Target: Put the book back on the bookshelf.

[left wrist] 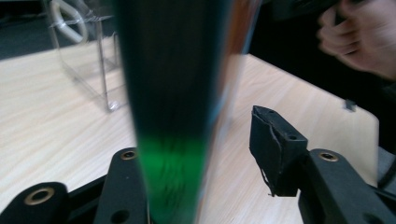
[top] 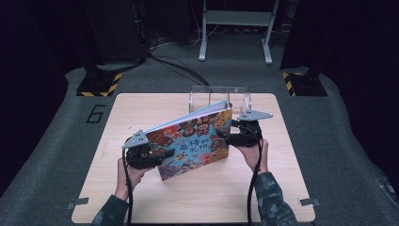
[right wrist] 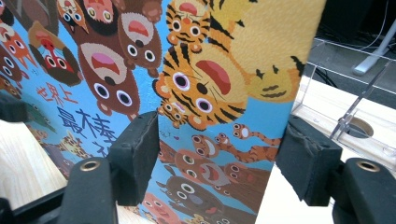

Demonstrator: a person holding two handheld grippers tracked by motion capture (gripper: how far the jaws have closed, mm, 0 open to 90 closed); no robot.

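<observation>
Book: I count one picture book point(top: 193, 141), upright on the table point(top: 141, 197), between my two grippers
Left gripper point(top: 157, 155): jaws apart, book's blurred edge between them
Right gripper point(top: 226, 136): jaws straddle the cover; I cannot tell whether they clamp it
Stand: one clear holder point(top: 219, 99) behind, partly hidden

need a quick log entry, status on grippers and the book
Left gripper open, jaws astride book spine edge. Right gripper at book's right edge, grip unclear. Book tilted above table. Clear stand behind.
</observation>
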